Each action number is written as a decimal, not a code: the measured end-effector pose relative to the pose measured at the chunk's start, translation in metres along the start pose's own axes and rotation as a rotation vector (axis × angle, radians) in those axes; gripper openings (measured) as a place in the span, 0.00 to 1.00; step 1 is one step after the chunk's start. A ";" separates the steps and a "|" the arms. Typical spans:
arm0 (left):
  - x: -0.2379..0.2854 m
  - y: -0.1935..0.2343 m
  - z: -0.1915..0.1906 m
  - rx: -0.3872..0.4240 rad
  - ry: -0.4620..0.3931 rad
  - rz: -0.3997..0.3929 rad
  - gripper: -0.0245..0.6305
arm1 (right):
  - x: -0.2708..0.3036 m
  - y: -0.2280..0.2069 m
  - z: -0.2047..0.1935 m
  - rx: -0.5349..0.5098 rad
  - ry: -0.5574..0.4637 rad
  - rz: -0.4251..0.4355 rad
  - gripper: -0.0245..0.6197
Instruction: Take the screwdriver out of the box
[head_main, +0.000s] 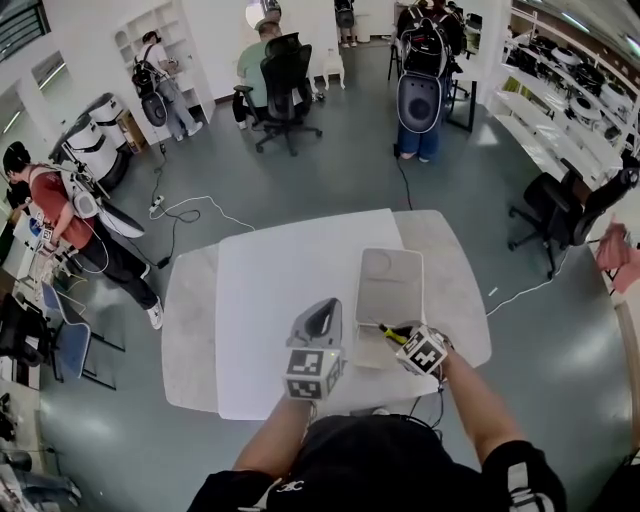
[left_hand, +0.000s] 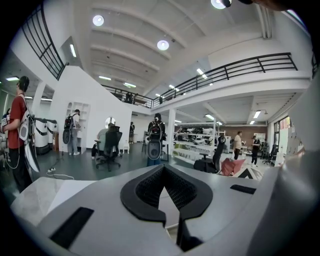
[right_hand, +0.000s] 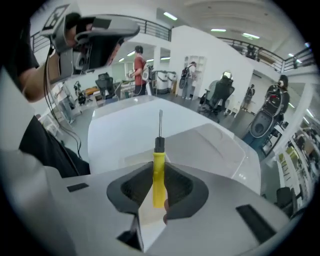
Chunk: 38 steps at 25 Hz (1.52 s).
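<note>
Possibly the screwdriver (right_hand: 159, 156), pinched by its handle in the right gripper (right_hand: 159, 169), slips or snags the box (head_main: 390, 262); the left gripper (left_hand: 163, 171) is closed, empty.

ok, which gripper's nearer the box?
Right. The right gripper is over the near end of the box, shut on the screwdriver; the left gripper is beside it to the left, over the table.
</note>
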<state>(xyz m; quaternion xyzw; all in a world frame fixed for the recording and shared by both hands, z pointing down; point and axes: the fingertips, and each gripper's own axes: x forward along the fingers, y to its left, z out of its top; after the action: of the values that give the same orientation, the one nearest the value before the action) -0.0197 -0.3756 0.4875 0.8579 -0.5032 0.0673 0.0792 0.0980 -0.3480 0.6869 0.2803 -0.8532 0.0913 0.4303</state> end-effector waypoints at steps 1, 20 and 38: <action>-0.001 0.000 0.000 0.001 0.000 -0.004 0.06 | -0.007 -0.003 0.007 0.031 -0.041 -0.027 0.15; 0.027 -0.031 0.014 0.026 -0.014 -0.086 0.06 | -0.177 -0.080 0.084 0.340 -0.702 -0.567 0.15; 0.044 -0.044 0.024 0.044 -0.055 -0.120 0.06 | -0.226 -0.100 0.074 0.445 -0.813 -0.774 0.15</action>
<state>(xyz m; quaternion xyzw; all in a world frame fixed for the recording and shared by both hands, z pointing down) 0.0411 -0.3971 0.4699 0.8896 -0.4512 0.0498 0.0506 0.2104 -0.3698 0.4554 0.6661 -0.7458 -0.0102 0.0027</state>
